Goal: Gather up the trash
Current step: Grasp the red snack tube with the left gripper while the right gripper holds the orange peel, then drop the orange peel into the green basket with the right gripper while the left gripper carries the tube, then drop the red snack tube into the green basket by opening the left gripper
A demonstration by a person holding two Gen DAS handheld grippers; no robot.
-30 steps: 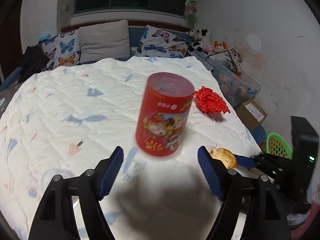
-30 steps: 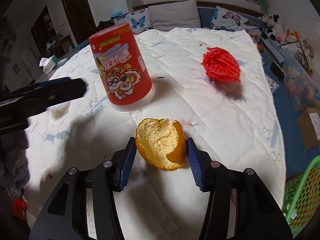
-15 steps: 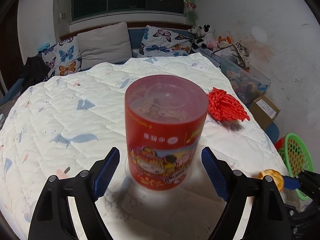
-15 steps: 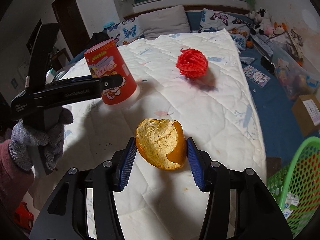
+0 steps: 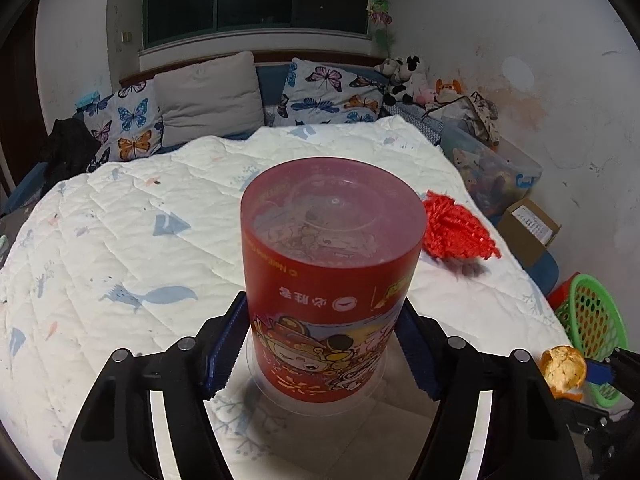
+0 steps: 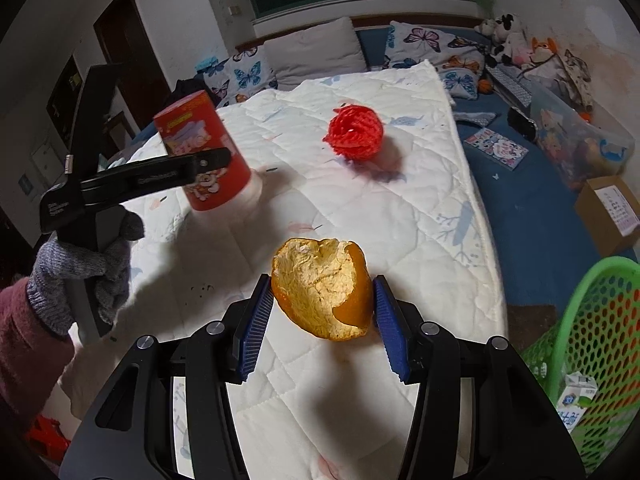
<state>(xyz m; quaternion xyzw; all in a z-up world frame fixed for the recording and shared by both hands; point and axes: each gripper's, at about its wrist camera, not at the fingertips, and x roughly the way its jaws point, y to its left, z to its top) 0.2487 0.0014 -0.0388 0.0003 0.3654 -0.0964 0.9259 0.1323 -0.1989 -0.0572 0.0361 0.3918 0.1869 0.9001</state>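
A red printed cup (image 5: 332,280) stands upside down on its clear lid on the white quilt (image 5: 120,240). My left gripper (image 5: 322,348) has its blue pads against both sides of the cup; it also shows in the right wrist view (image 6: 208,160). My right gripper (image 6: 322,320) is shut on an orange peel (image 6: 320,288) and holds it above the quilt, near the bed's right edge. The peel shows in the left wrist view (image 5: 564,368) too. A red foam fruit net (image 6: 354,130) lies further back on the quilt.
A green mesh basket (image 6: 592,344) stands on the floor right of the bed, with a small carton (image 6: 576,400) inside. A cardboard box (image 6: 612,208) and a clear storage bin (image 6: 580,132) sit along the wall. Pillows (image 5: 208,100) line the far end.
My left gripper has moved in around the red cup and closed its pads onto it. My right gripper has lifted and pulled back toward the bed's right edge with the peel.
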